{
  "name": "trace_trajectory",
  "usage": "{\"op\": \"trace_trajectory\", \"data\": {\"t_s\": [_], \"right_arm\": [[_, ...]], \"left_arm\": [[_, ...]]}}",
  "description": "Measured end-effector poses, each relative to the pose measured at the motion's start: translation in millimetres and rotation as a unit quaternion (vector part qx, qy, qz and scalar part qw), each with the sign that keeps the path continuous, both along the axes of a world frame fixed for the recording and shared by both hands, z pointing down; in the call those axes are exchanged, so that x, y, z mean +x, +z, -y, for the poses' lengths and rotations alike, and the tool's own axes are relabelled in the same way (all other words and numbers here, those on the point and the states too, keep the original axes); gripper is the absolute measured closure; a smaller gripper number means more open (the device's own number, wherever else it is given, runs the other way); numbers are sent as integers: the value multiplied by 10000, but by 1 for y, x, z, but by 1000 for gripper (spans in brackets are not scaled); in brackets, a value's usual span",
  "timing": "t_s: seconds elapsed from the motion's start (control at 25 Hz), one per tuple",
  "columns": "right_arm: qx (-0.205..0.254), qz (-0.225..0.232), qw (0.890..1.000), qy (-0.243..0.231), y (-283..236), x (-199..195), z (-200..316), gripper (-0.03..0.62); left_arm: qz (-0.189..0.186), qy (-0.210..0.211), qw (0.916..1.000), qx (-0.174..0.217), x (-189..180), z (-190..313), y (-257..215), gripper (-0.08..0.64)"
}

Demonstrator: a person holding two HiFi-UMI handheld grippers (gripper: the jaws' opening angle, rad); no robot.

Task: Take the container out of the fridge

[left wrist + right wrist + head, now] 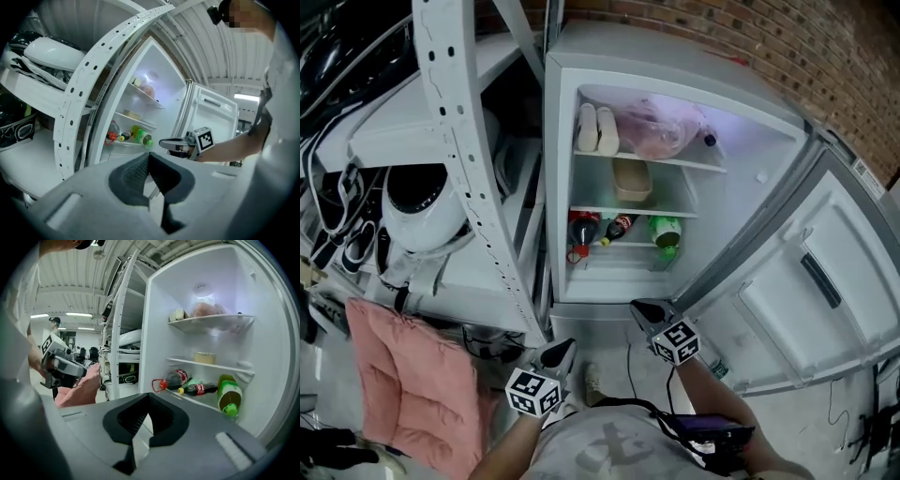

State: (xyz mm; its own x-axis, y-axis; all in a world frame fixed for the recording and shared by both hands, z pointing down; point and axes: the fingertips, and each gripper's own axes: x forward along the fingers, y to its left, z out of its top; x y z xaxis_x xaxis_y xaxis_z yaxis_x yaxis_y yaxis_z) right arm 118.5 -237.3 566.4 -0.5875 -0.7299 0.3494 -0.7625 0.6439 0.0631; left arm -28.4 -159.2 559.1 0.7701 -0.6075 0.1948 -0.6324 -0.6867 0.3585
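Door (811, 281) open, container (632, 178) untouched on the middle shelf (675, 212) of the fridge (675, 61), twelve o'clock from the left gripper (560, 353) and right gripper (648, 313); both hang outside, jaws together, empty. Reach and grasp remain.

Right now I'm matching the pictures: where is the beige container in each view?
Head view: beige container on the middle shelf, upper centre.
Left gripper view: container small, left of centre.
Right gripper view: container right of centre.
Shared landmark: green bottle below it, rightward.
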Motion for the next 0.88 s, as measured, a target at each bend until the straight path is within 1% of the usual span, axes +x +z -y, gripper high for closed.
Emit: {"op": "trace_trajectory", "data": {"t_s": [0.24, 0.32, 0.48, 0.6, 0.68, 0.88], "right_arm": [[342, -802, 9960, 180, -20, 23, 65, 584], [419, -987, 9939, 249, -26, 29, 86, 584], [712, -1295, 9884, 350, -43, 40, 129, 584], [773, -1531, 9843, 411, -56, 45, 156, 584], [895, -1811, 9783, 455, -66, 48, 176, 584], [1183, -2548, 9575, 648, -85, 59, 222, 583]], "left_arm": [[102, -26, 9999, -133, 21, 43, 0, 561], [111, 1, 9999, -128, 27, 55, -2, 561], [164, 192, 9997, -41, 41, 77, -8, 561], [161, 395, 9991, 28, 54, 88, -10, 561], [159, 477, 9987, 67, 62, 97, -11, 561], [176, 751, 9968, 233, 77, 110, -16, 561]]}}
